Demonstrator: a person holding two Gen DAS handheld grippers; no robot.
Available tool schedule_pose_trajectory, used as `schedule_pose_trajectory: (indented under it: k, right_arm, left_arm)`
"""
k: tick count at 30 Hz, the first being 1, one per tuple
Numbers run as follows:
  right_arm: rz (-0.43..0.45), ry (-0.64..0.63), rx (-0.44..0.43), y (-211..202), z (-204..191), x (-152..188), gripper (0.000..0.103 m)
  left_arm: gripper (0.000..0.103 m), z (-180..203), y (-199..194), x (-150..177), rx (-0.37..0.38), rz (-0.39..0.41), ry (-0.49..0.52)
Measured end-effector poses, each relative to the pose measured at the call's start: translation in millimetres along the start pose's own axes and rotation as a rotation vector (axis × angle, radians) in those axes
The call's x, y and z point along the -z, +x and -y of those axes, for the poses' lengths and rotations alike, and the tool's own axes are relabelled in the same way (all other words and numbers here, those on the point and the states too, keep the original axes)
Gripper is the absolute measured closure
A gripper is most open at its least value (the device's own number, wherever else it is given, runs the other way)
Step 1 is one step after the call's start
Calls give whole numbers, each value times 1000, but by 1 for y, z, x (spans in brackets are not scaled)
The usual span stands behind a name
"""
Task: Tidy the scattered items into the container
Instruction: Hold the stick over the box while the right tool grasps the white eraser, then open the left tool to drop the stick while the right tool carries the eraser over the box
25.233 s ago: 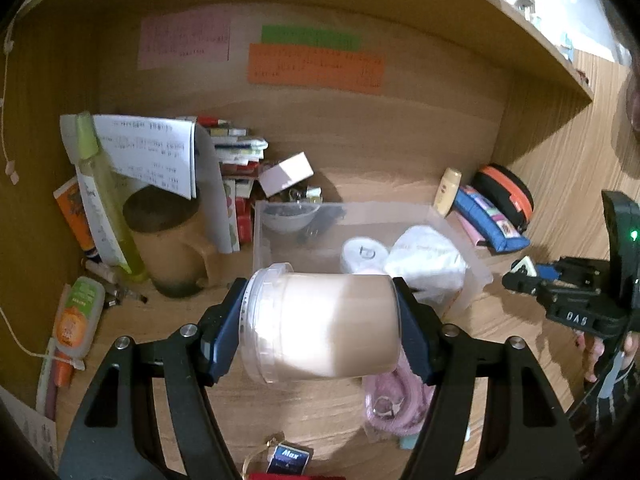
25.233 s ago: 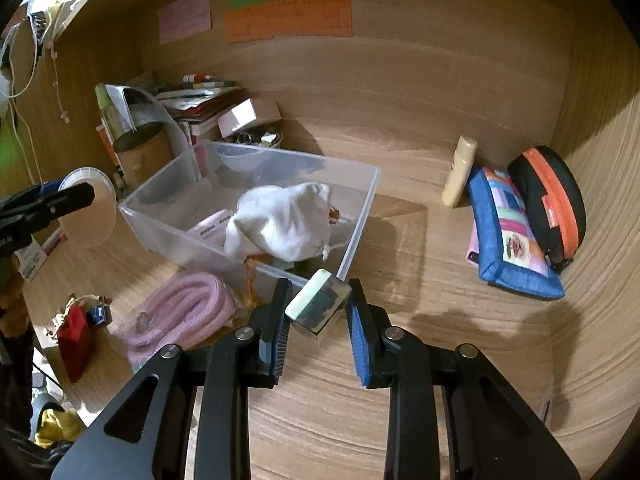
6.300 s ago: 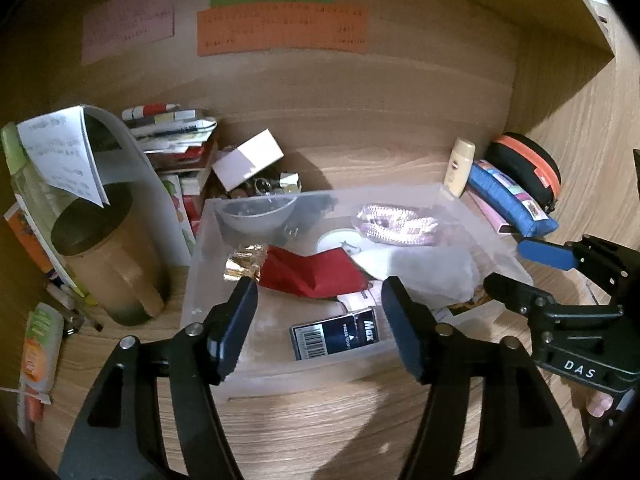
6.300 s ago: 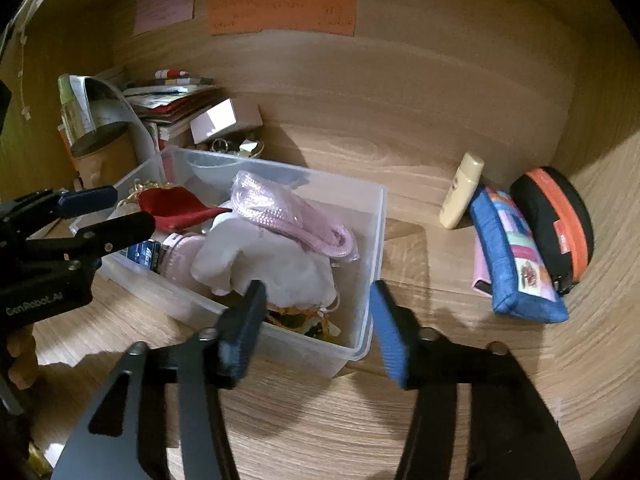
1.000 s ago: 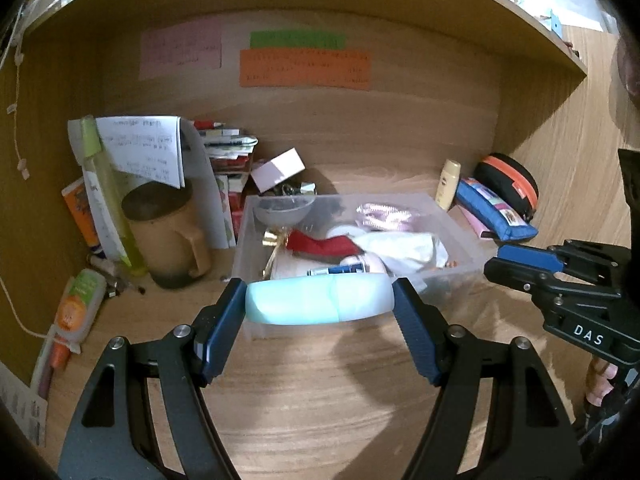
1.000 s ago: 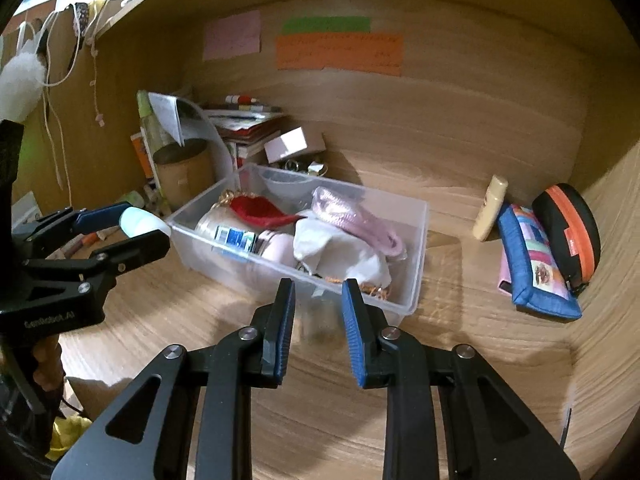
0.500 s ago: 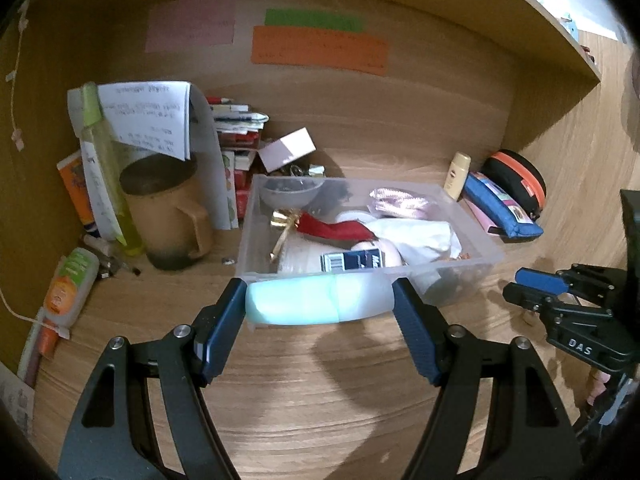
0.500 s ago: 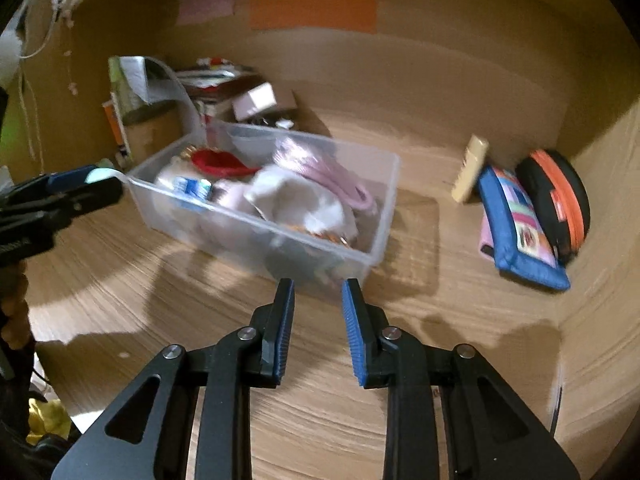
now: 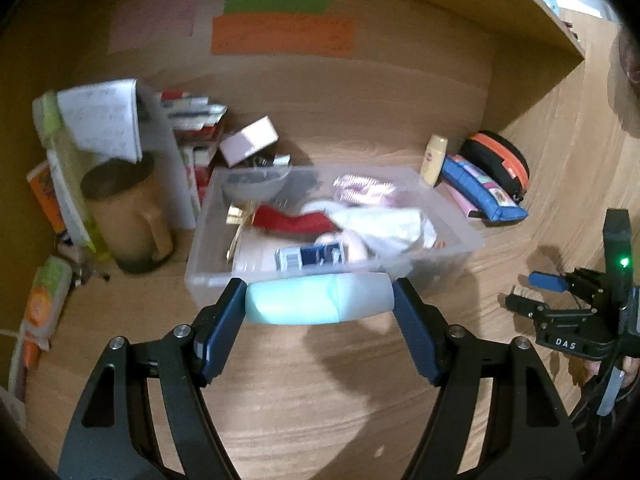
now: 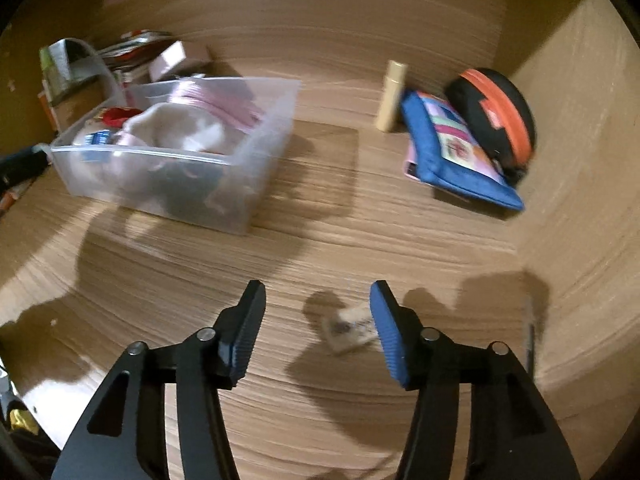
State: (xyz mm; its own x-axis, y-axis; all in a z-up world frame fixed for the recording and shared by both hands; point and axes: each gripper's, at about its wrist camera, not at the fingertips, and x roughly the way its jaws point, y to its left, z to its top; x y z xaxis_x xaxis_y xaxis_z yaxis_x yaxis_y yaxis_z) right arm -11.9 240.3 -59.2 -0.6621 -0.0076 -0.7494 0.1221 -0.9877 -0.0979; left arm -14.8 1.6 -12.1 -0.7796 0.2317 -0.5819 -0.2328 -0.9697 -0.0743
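Note:
My left gripper [image 9: 319, 307] is shut on a pale mint-green bottle [image 9: 318, 299], held sideways just in front of the near wall of the clear plastic bin [image 9: 208, 280]. The bin holds a red pouch [image 9: 290, 220], white cloth [image 9: 380, 222], a pink cord and a blue barcoded box [image 9: 310, 255]. My right gripper [image 10: 316, 322] is open, low over the desk, with a small pale tag-like item [image 10: 346, 330] lying between its fingers, close to the right one. The bin also shows in the right wrist view [image 10: 256, 160], up left.
A brown mug [image 9: 128, 220], papers and books stand left of the bin. A cream bottle [image 10: 391, 96], a blue patterned pouch [image 10: 456, 148] and a black-orange case [image 10: 496, 116] lie by the right wall. A thin pen [image 10: 530, 340] lies at the far right.
My right gripper has opened and swung down and right, away from the bin, over the small item. My left gripper has carried the mint bottle closer to the bin's front edge.

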Motion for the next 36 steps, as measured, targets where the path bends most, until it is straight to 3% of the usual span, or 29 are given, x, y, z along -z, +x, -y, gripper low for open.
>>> schedule_pose_trajectory:
  k: [6,16,20,23,28,36]
  right_arm:
    - [-33,34,26,5,18,12,50]
    - [-80,64,-44,16,24,14,50]
    - [-85,49,-61,19,21,12,62]
    - [-82,52,-65,20,21,11,63]
    - [-65,61,-68,18,20,8,63]
    - [36,66,-103,-9,12,-14,63]
  left_arm:
    - [30,11,7,-23,11,19,49]
    - [30,9,38,-41,-11,-15,60]
    - [30,5,50,-43,-20,-31,47]
    - [30,3,57,-42,-23,-44,38]
    - [30,-1,67,-41,-15,-67,26]
    - [30,-9,80,-39,2,-108,3]
